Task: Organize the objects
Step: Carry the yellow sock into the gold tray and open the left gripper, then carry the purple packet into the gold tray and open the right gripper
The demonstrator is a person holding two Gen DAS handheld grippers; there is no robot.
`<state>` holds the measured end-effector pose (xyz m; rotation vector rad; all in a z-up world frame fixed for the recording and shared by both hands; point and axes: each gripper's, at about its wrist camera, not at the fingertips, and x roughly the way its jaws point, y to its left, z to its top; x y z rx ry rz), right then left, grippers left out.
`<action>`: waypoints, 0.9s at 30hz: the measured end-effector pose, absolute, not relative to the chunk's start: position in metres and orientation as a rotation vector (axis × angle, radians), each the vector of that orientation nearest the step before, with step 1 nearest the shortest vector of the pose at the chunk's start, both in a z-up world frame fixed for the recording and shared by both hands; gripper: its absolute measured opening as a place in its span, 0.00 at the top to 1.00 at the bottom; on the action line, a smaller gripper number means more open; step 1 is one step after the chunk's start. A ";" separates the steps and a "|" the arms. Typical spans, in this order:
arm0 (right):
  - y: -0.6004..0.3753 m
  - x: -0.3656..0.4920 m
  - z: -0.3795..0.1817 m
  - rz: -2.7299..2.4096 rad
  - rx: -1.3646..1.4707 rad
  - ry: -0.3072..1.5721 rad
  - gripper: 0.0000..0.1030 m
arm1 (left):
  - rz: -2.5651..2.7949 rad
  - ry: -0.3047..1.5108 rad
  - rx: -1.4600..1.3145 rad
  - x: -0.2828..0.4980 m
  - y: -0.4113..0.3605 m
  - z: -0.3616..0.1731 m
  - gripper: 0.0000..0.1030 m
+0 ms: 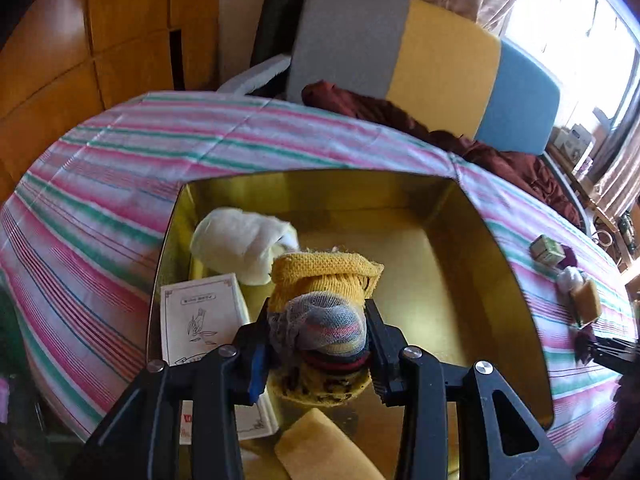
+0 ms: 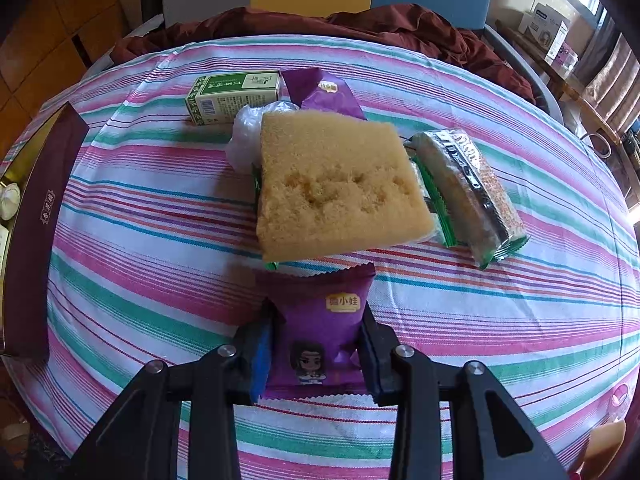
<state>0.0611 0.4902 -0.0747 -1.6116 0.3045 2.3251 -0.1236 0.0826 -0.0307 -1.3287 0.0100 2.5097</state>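
holding a rolled bundle of yellow and striped knitted socks (image 1: 320,312), your left gripper (image 1: 318,344) has its black jaws pressed against both sides of the roll, above the open gold-lined metal tin (image 1: 472,240). inside that tin you have a rolled white sock (image 1: 240,244) near the far left corner, a white printed card box (image 1: 204,320) by the left wall, and a pale yellow sponge piece (image 1: 324,448) at the near edge. the tin stands on the pink, green and white striped tablecloth (image 1: 120,168).

your right gripper (image 2: 318,348) is clamped on a purple snack packet with a cartoon figure (image 2: 320,328), which lies flat on the striped cloth with its near end between the jaws. just beyond it, a square tan sponge block (image 2: 336,184) rests tilted on top of other things, its near edge overlapping the packet's far end. behind the sponge sit a green and white carton (image 2: 232,96) lying on its side, a second purple packet (image 2: 324,92) and a crumpled clear plastic bag (image 2: 248,136). to the right of the sponge lies a green-edged wrapped snack bar (image 2: 468,196), touching a similar wrapper that is partly hidden under the sponge. at the far left of the right wrist view, you can see the tin's dark maroon outer wall (image 2: 40,240).
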 end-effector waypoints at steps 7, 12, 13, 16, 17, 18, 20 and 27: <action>0.486 0.063 -0.074 2.325 -1.611 0.255 0.64 | 2.526 0.076 -1.333 -0.130 0.087 -0.045 0.58; 0.484 0.062 -0.074 2.324 -1.605 0.224 0.64 | 2.513 0.122 -1.349 -0.132 0.095 -0.052 0.58; 0.484 0.062 -0.074 2.325 -1.605 0.223 0.63 | 2.520 0.137 -1.343 -0.132 0.096 -0.053 0.58; 0.484 0.062 -0.075 2.327 -1.604 0.210 0.64 | 2.532 0.146 -1.332 -0.130 0.096 -0.052 0.57; 0.485 0.062 -0.075 2.327 -1.604 0.210 0.64 | 2.534 0.144 -1.332 -0.130 0.095 -0.052 0.55; 0.485 0.062 -0.075 2.328 -1.604 0.211 0.64 | 2.539 0.145 -1.329 -0.129 0.095 -0.051 0.54; 0.485 0.061 -0.074 2.329 -1.604 0.208 0.63 | 2.544 0.134 -1.309 -0.127 0.093 -0.047 0.50; 0.486 0.056 -0.077 2.329 -1.596 0.188 0.63 | 2.637 0.077 -1.204 -0.108 0.084 -0.020 0.36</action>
